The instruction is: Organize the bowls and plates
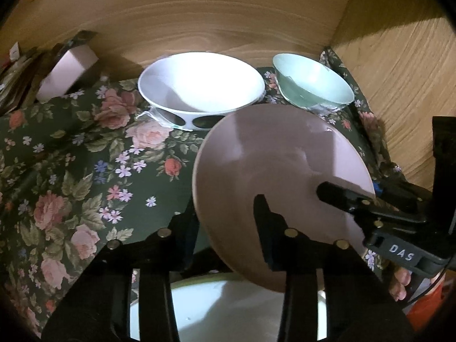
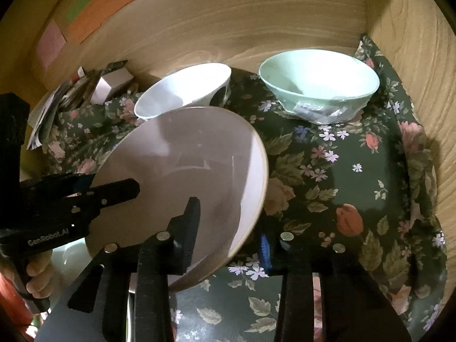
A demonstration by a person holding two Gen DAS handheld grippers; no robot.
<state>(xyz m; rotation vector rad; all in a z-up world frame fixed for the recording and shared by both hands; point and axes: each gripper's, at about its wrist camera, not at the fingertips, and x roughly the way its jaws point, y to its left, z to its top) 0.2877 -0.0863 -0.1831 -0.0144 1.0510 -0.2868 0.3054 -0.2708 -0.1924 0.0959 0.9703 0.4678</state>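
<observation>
Plate: the pink plate [image 1: 273, 171] is tilted above the floral surface [image 1: 85, 156].
Jaws: left gripper [image 1: 228, 228] clamps its 6 o'clock rim; right gripper [image 1: 346, 196] clamps at 4 o'clock.
Bowls: white bowl [image 1: 199, 82] and green bowl [image 1: 313, 82] at 12 o'clock.

Both wrist cameras look steeply down from close above the flowered surface [image 1: 71, 171] toward the wooden back wall [image 2: 228, 28], sharing the pink plate [image 1: 270, 165], white bowl [image 2: 182, 91] and green bowl [image 2: 319, 79].
</observation>
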